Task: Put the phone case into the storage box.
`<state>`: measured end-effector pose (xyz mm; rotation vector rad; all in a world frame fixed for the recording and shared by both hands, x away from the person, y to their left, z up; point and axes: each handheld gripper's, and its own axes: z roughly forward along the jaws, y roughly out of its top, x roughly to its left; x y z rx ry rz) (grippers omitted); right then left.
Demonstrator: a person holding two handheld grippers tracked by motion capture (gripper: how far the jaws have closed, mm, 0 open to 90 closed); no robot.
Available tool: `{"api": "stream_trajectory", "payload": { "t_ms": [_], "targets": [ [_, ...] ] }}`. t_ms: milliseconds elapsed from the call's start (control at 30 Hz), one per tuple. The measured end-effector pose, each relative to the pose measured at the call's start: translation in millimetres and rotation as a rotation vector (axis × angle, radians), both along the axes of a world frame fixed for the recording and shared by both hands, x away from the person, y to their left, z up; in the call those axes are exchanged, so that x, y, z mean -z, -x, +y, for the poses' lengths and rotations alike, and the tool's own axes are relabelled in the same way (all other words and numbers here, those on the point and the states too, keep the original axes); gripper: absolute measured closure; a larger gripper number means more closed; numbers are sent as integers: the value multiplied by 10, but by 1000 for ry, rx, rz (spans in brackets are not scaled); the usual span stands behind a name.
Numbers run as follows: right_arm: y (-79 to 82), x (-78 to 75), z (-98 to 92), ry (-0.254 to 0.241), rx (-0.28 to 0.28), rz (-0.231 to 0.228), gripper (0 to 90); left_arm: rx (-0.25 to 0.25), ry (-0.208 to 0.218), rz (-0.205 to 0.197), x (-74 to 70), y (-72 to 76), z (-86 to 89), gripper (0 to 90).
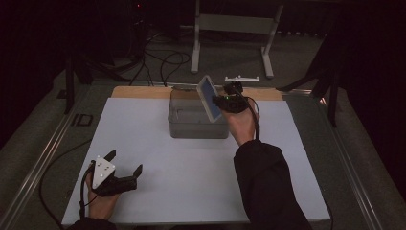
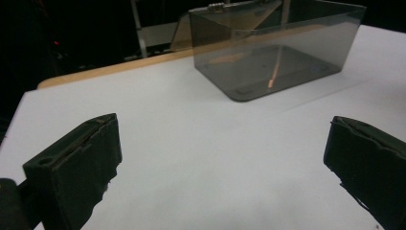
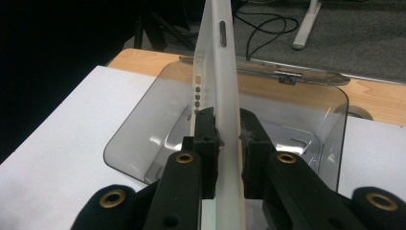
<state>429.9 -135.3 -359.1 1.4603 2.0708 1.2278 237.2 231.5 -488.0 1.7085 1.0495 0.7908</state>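
Note:
A white-edged phone with a blue face (image 1: pixel 208 97) hangs tilted above the right side of a clear grey plastic box (image 1: pixel 184 125). My right gripper (image 1: pixel 221 102) is shut on the phone; in the right gripper view both jaws clamp the phone's thin white edge (image 3: pixel 225 96) over the open box (image 3: pixel 143 139). My left gripper (image 1: pixel 125 164) rests low at the front left of the white mat, open, its black fingers (image 2: pixel 76 165) wide apart with nothing between them. From the left gripper view the box (image 2: pixel 297 52) stands ahead on the mat, with its hinged lid standing open behind it.
A white mat (image 1: pixel 143 139) covers a wooden table whose bare strip (image 1: pixel 139 92) shows at the back. Cables (image 1: pixel 167 62) and a white stand (image 1: pixel 230 24) lie on the floor beyond. Metal rails (image 1: pixel 43 158) run along both table sides.

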Motion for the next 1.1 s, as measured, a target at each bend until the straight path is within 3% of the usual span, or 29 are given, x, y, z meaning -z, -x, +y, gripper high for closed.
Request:
{"api": "stream_trajectory", "payload": {
  "t_ms": [300, 1100],
  "targets": [
    [-28, 19, -6, 7, 14, 1, 810, -19, -20, -21, -19, 15, 2, 3],
    [-128, 69, -68, 24, 64, 11, 809, -48, -12, -29, -7, 20, 24, 2]
  ]
}}
